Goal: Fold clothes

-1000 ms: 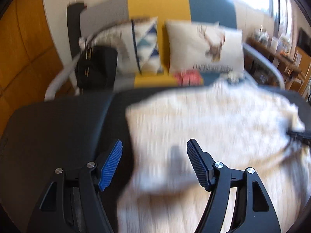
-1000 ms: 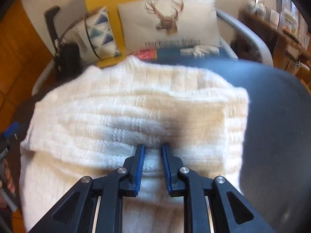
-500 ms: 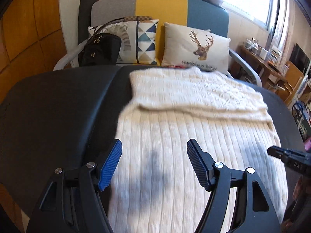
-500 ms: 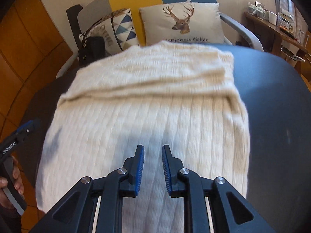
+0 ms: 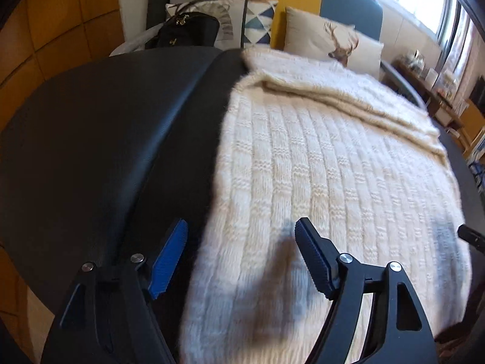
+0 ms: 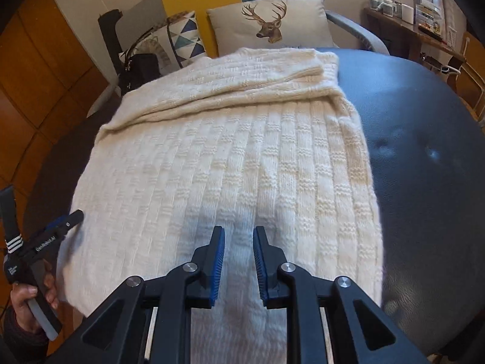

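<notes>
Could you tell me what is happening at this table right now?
A person is folding a cream knit sweater spread on a dark table, holding a two-finger tool in each hand. The sweater's far end is already folded over onto itself. The left tool is open above the sweater's near left edge, gripping nothing. The right tool is open too, its fingers set closer together, over the near middle of the sweater.

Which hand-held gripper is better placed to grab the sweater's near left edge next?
Left. The left hand-held gripper is open, straddling the sweater's left edge; the right hand-held gripper hovers mid-sweater.
</notes>
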`<state>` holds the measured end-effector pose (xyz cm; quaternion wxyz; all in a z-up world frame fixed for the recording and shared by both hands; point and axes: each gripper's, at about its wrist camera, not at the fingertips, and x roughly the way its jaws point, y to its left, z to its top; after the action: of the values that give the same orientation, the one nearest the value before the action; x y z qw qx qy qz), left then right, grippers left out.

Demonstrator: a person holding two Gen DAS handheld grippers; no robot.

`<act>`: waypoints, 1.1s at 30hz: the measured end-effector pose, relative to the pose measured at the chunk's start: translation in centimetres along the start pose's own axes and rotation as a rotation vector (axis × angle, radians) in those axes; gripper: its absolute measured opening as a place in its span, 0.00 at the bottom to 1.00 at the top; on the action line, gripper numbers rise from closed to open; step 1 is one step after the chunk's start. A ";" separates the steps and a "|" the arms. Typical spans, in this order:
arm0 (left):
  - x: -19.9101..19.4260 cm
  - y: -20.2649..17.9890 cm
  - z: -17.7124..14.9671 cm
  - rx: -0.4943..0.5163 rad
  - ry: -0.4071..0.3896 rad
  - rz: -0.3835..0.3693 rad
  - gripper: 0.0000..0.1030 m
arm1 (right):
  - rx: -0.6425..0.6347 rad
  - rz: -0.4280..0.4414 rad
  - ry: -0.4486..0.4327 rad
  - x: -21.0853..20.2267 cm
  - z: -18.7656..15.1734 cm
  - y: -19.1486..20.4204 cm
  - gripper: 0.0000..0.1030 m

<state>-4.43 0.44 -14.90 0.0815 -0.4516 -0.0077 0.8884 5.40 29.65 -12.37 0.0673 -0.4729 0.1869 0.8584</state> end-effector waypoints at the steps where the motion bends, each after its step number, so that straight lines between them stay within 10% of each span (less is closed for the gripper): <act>1: -0.6 0.6 -0.6 -0.007 -0.009 0.001 0.75 | 0.001 -0.004 0.000 -0.5 -0.5 -0.1 0.18; 14: -4.8 4.5 -5.1 -0.046 -0.009 -0.004 0.75 | 0.207 -0.010 0.012 -3.9 -5.3 -6.7 0.18; 22: -4.1 2.7 -6.2 0.078 0.034 0.073 0.76 | 0.134 -0.091 0.041 -5.0 -8.4 -6.4 0.22; 27: -4.0 2.3 -6.1 0.111 0.059 0.108 0.79 | 0.000 -0.268 0.051 -4.4 -8.4 -4.8 0.05; 33: -7.4 2.3 -5.8 0.065 -0.047 0.017 0.78 | 0.013 -0.182 0.103 -5.3 -8.4 -5.8 0.16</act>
<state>4.17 -3.25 -12.61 0.0883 -0.4279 0.0234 0.8992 16.57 32.10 -13.44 0.1382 -0.5311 0.1520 0.8220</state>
